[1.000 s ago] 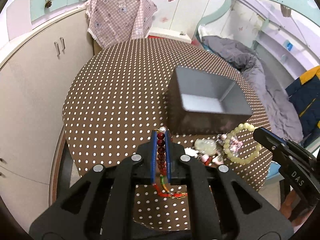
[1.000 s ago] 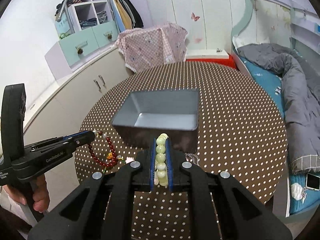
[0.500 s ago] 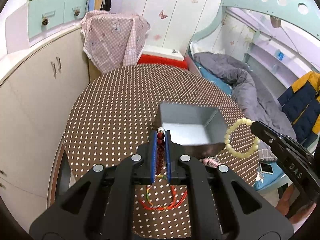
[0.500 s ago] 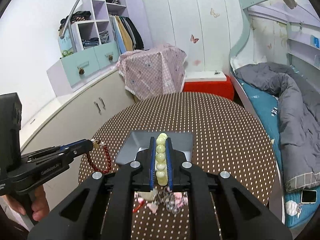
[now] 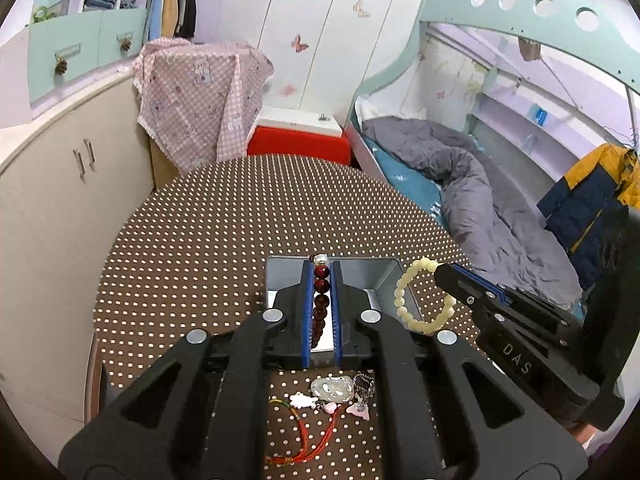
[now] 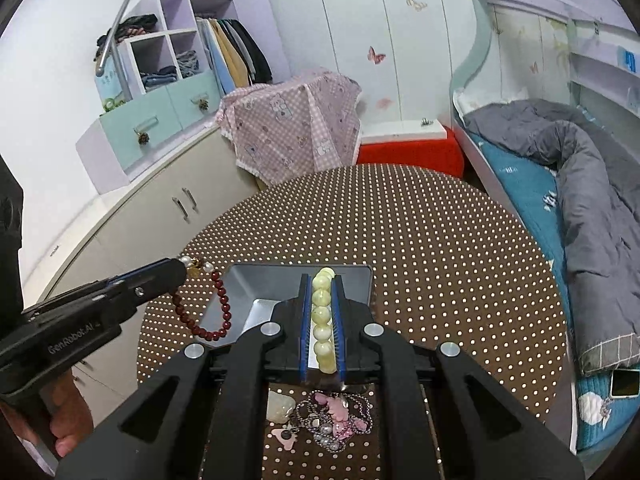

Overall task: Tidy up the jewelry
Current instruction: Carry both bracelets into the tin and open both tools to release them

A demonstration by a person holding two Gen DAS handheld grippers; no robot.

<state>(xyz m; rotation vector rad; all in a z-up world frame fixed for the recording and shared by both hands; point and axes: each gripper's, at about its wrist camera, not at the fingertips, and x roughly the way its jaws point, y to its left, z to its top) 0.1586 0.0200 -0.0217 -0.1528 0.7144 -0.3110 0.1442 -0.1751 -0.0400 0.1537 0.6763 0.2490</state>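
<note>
My left gripper [image 5: 321, 270] is shut on a dark red bead bracelet [image 5: 321, 300] and holds it above the open grey box [image 5: 380, 284]. The bracelet hangs as a loop in the right wrist view [image 6: 218, 312]. My right gripper [image 6: 323, 280] is shut on a pale yellow-green bead bracelet [image 6: 322, 316], also raised near the box [image 6: 256, 288]. That bracelet hangs as a loop in the left wrist view [image 5: 416, 300]. A pile of loose jewelry [image 5: 336, 394] lies on the table in front of the box.
The round table [image 5: 240, 216] has a brown polka-dot cloth. The pile holds a pale stone pendant [image 6: 280, 408], pink charms and a chain [image 6: 336, 416], and a red cord [image 5: 312, 440]. A bed [image 5: 480, 184] stands right, cabinets [image 5: 60, 184] left.
Both grippers have risen from the table with their bracelets and now hang over the box. The jewelry pile has come into view below them.
</note>
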